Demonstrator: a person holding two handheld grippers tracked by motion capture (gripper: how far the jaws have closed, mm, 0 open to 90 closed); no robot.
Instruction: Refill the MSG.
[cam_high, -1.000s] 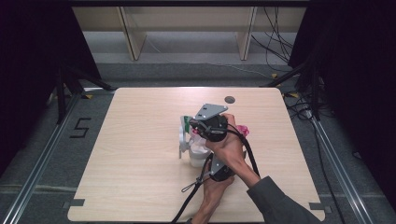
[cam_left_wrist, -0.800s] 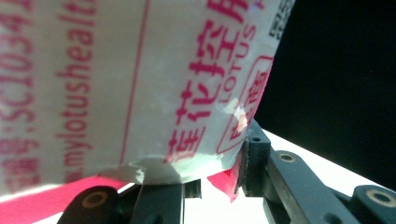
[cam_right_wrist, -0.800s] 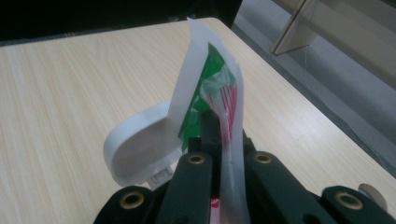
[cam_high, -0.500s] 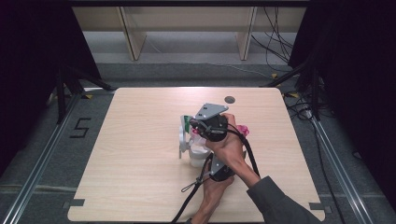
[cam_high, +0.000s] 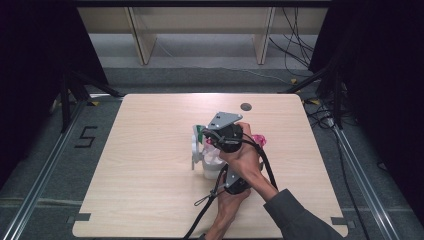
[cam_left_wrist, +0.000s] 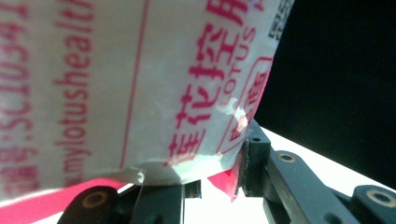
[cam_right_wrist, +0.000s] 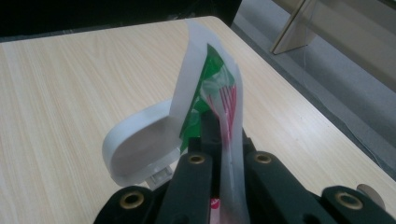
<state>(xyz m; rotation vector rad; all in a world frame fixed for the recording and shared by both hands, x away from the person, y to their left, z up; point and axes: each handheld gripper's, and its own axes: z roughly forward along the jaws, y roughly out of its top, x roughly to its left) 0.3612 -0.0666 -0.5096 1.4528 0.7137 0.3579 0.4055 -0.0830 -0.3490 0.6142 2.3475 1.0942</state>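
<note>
Mid-frame, the left gripper (cam_high: 227, 175) clamps the white wipes pack (cam_left_wrist: 140, 84) steady – so the right gripper (cam_right_wrist: 219, 140), clenched on its label flap (cam_right_wrist: 212, 93), can peel.

Packet (cam_high: 210, 159) mid-worktop (cam_high: 150, 200), right gripper (cam_high: 212, 137) above it, left gripper (cam_high: 222, 170) below, shelf (cam_high: 200, 30) behind worktop

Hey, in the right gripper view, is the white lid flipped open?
Yes, the white lid hangs open to the side beside the green and red wrapper.
</note>
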